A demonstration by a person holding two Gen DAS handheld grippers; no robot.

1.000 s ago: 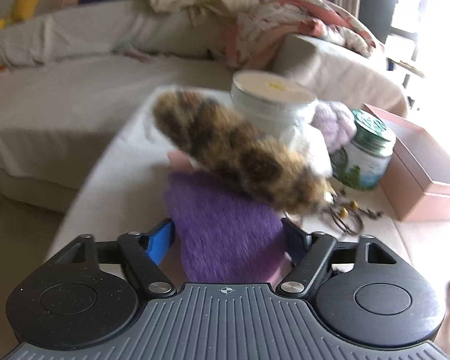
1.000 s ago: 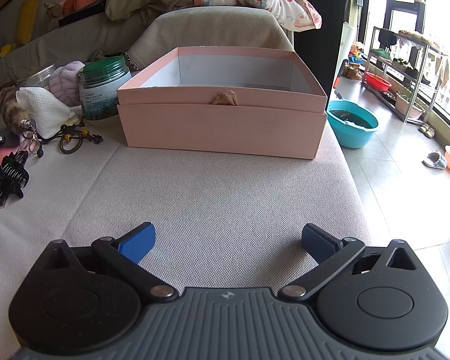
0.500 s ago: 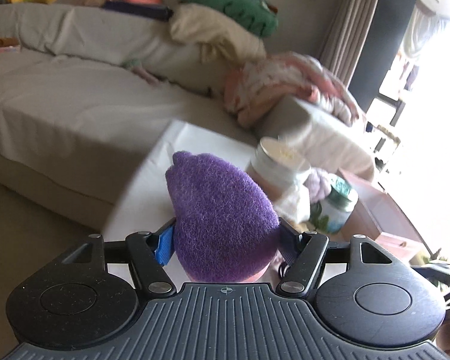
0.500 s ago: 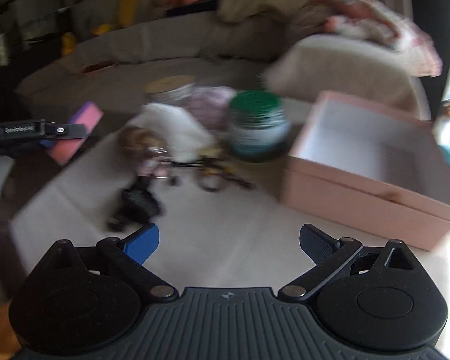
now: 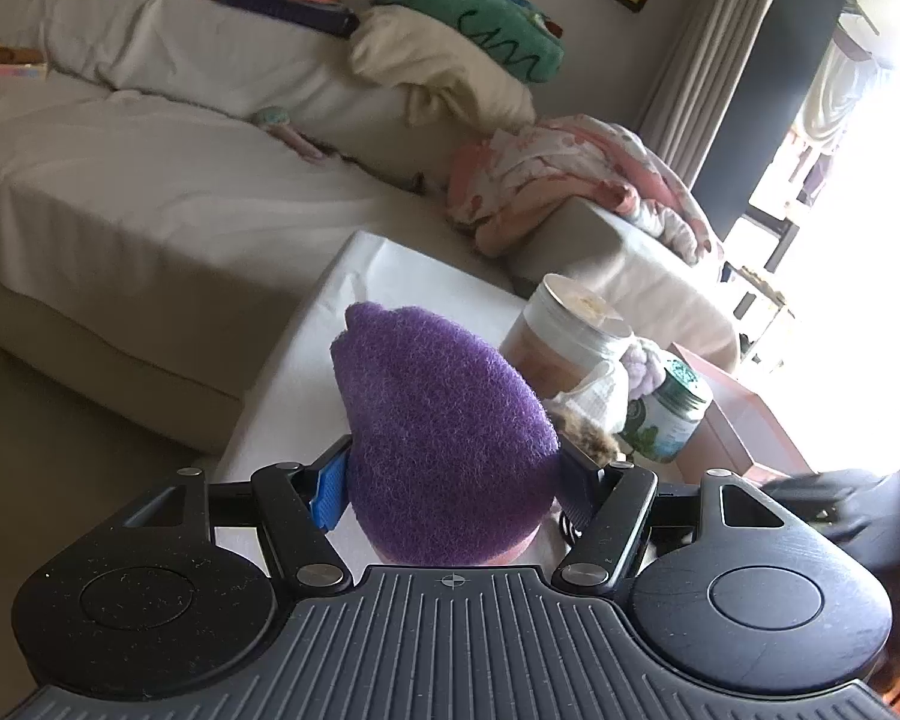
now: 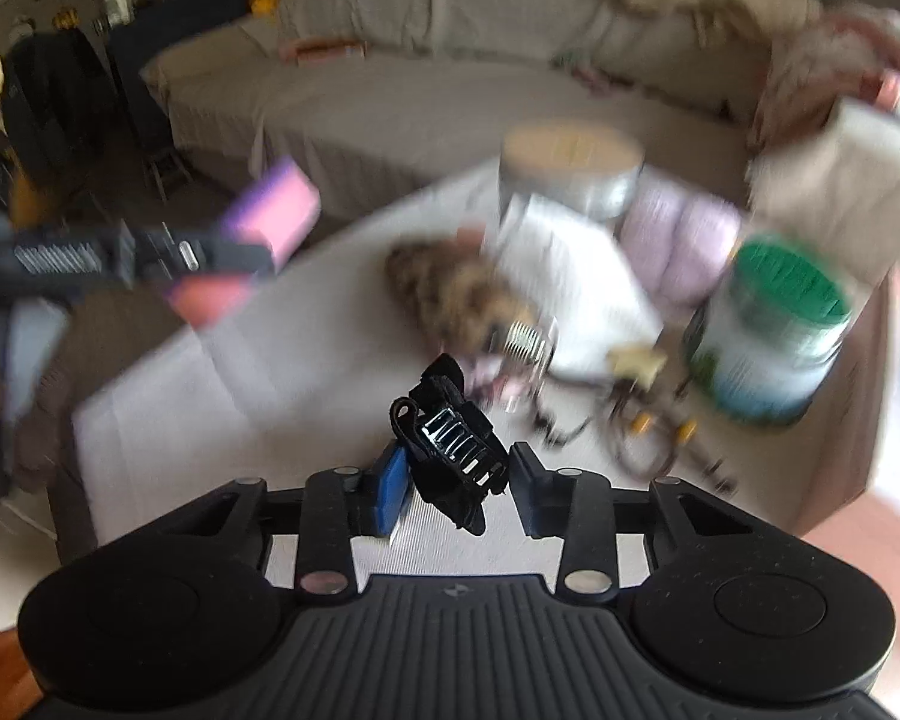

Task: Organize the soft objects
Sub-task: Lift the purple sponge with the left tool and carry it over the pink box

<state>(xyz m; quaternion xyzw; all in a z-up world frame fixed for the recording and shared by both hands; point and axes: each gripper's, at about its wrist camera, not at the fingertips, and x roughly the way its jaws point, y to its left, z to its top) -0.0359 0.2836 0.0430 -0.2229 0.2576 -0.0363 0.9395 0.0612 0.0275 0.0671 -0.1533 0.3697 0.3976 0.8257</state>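
Note:
My left gripper (image 5: 453,483) is shut on a purple-topped, pink-bottomed sponge (image 5: 444,420) and holds it above the white-covered table (image 5: 354,282). The right wrist view shows the same sponge (image 6: 270,210) in the air at the left. A black hair claw clip (image 6: 450,444) sits between the jaws of my right gripper (image 6: 456,471), which are closing on it. The clip looks sharp while the table behind is blurred. A brown spotted furry tail (image 6: 450,288), a white cloth (image 6: 570,276) and a lilac soft thing (image 6: 678,240) lie just beyond.
A green-lidded jar (image 6: 774,336) and a wide tin jar (image 6: 570,174) stand behind the soft things. A beaded cord (image 6: 648,432) lies by the clip. An open pink box (image 5: 744,426) is at the right. A sofa (image 5: 150,192) with cushions runs behind.
The left gripper lifted the sponge off the table, away from the furry tail. The right gripper swung left from the pink box to the hair clip, and its jaws narrowed around it.

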